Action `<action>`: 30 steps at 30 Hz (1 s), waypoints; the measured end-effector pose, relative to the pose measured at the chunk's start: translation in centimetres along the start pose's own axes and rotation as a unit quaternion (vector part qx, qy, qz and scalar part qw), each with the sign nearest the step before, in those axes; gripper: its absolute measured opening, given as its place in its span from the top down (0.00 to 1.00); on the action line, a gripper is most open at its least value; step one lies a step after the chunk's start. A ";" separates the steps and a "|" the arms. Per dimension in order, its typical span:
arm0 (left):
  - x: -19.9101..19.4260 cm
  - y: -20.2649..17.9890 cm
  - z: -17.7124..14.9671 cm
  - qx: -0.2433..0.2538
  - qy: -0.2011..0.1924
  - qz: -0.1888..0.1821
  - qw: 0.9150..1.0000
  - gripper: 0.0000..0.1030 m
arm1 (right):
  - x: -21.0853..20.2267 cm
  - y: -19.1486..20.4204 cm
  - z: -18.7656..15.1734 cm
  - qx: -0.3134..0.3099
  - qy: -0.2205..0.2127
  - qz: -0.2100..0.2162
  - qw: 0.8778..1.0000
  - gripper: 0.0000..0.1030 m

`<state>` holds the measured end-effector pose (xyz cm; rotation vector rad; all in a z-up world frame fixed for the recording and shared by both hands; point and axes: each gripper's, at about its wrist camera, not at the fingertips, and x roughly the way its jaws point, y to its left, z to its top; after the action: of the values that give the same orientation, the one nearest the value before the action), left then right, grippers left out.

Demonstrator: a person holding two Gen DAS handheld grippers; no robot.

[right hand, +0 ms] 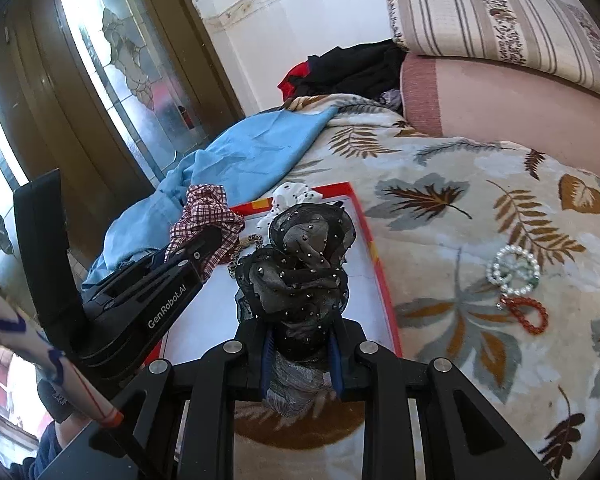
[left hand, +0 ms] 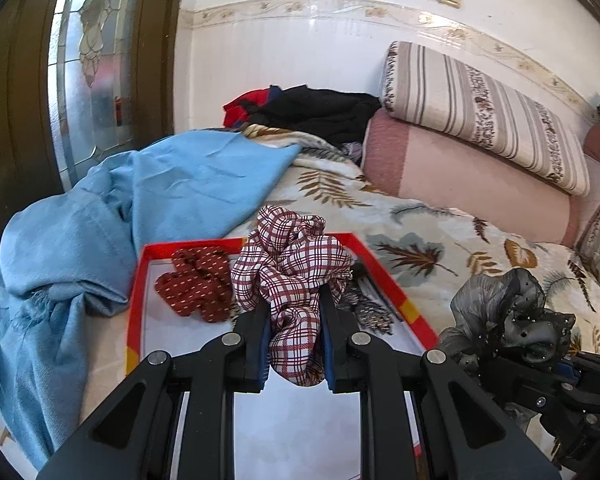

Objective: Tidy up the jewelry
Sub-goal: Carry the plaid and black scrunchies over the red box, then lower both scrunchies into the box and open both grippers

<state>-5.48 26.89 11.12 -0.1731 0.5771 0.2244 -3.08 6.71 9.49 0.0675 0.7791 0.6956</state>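
My left gripper [left hand: 294,320] is shut on a red-and-white checked scrunchie [left hand: 296,268] and holds it over a red-rimmed white tray [left hand: 396,292]. In the tray lie a dark red dotted scrunchie [left hand: 196,284] and a dark patterned piece [left hand: 364,304]. My right gripper [right hand: 300,336] is shut on a grey-black studded scrunchie [right hand: 300,264] above the tray's right side [right hand: 384,280]. A white dotted scrunchie [right hand: 294,196] and a gold chain [right hand: 246,248] lie in the tray. A pearl bracelet [right hand: 514,270] and a red bead bracelet [right hand: 526,314] lie on the bedspread to the right.
The tray sits on a leaf-print bedspread [right hand: 480,208]. A blue cloth [left hand: 100,224] is heaped to the left of the tray. Pink and striped cushions [left hand: 476,152] and dark clothes [left hand: 320,112] lie at the back. A glass door [left hand: 88,72] stands at the left.
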 end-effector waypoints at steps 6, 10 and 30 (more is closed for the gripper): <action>0.3 1.5 -0.2 -0.008 0.008 0.024 1.000 0.83 | 1.8 0.6 0.2 -0.001 0.013 0.003 1.000 0.75; 0.7 2.6 -0.3 -0.021 0.016 0.041 0.999 0.83 | 2.8 1.0 0.2 -0.003 0.022 0.002 1.000 0.75; 2.9 5.4 -1.3 -0.047 0.071 0.083 0.993 0.83 | 6.7 1.5 0.7 -0.001 0.052 -0.004 0.999 0.75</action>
<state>-5.14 32.26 7.89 -0.2337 0.7236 0.4032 -0.10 12.06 6.25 0.0269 0.8790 0.6968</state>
